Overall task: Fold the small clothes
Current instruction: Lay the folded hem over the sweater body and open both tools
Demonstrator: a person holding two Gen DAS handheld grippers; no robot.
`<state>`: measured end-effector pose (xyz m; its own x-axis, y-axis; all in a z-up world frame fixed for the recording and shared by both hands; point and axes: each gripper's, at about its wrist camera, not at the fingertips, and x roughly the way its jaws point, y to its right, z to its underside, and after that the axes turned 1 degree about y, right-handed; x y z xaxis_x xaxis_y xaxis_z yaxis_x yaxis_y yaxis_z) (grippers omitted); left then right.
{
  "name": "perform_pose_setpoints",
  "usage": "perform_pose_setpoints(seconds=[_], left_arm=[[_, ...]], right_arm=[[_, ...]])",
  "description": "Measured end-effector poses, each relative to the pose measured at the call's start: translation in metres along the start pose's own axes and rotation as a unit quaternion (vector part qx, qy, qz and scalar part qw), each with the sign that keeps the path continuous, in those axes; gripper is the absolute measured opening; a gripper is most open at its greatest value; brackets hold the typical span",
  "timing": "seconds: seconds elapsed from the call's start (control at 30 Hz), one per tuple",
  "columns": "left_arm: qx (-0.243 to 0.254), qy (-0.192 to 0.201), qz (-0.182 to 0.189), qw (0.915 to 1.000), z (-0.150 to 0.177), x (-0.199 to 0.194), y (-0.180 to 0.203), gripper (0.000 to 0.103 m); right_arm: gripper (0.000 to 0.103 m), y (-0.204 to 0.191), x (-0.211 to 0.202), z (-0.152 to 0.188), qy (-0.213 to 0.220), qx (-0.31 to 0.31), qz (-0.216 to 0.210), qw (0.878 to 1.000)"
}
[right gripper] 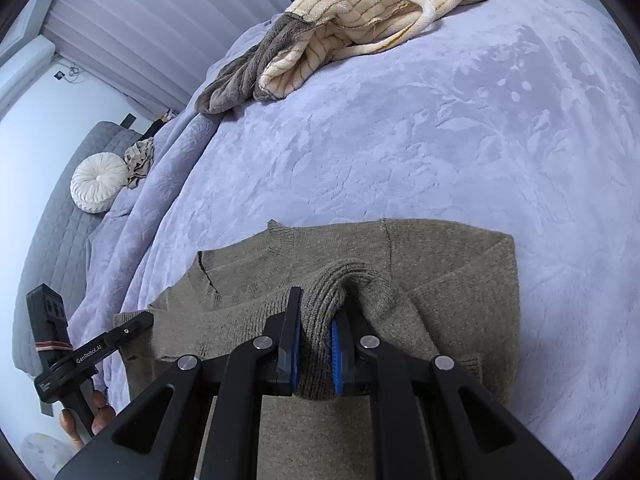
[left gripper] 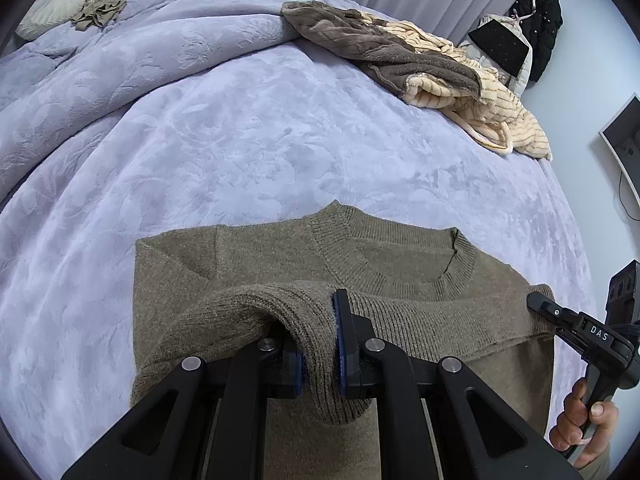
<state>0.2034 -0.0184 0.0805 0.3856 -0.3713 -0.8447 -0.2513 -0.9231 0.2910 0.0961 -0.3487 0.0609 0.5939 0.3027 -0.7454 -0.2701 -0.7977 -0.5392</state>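
An olive-brown knit sweater (left gripper: 240, 256) lies flat on the lavender bedspread (left gripper: 240, 140), its round collar (left gripper: 400, 264) toward the far side. My left gripper (left gripper: 316, 320) is shut on the ribbed hem, which is lifted and doubled over the body just short of the collar. At the right edge, my right gripper (left gripper: 534, 300) pinches the same hem, with a hand (left gripper: 580, 420) on its handle. In the right wrist view my right gripper (right gripper: 318, 308) is shut on a bunched ridge of the sweater (right gripper: 452, 256). There the left gripper (right gripper: 146, 318) grips the hem at the left.
A heap of brown and cream striped fleece clothing (left gripper: 420, 68) (right gripper: 360, 12) lies at the bed's far side. A crumpled beige garment (left gripper: 102, 6) and a round white cushion (right gripper: 98, 188) rest near the headboard. Coats (left gripper: 536, 28) hang on the wall.
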Motion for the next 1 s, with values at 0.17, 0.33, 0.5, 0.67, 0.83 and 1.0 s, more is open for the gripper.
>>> perform_pose_setpoints(seconds=[0.17, 0.33, 0.5, 0.67, 0.83, 1.0], left_arm=[[-0.008, -0.015, 0.004, 0.9998, -0.002, 0.011, -0.005, 0.013], [-0.033, -0.041, 0.017, 0.9985, -0.003, 0.026, -0.017, 0.013], [-0.045, -0.065, 0.019, 0.9967, -0.004, 0.039, -0.023, 0.013], [-0.073, -0.083, 0.036, 0.9932, -0.008, 0.048, -0.033, 0.013], [-0.091, -0.094, 0.04, 0.9906, -0.01, 0.054, -0.038, 0.013], [-0.073, -0.091, 0.027, 0.9928, -0.012, 0.053, -0.031, 0.014]], right_arm=[[0.013, 0.001, 0.006, -0.001, -0.006, 0.001, 0.008, 1.0], [0.013, 0.002, 0.016, -0.003, -0.017, 0.004, 0.019, 1.0], [0.013, 0.008, 0.026, -0.005, -0.029, 0.022, 0.024, 0.999], [0.013, 0.017, 0.031, -0.008, -0.033, 0.051, 0.009, 0.998], [0.013, 0.02, 0.033, -0.009, -0.035, 0.059, 0.005, 0.998], [0.016, 0.021, 0.033, -0.012, -0.039, 0.072, -0.01, 0.997]])
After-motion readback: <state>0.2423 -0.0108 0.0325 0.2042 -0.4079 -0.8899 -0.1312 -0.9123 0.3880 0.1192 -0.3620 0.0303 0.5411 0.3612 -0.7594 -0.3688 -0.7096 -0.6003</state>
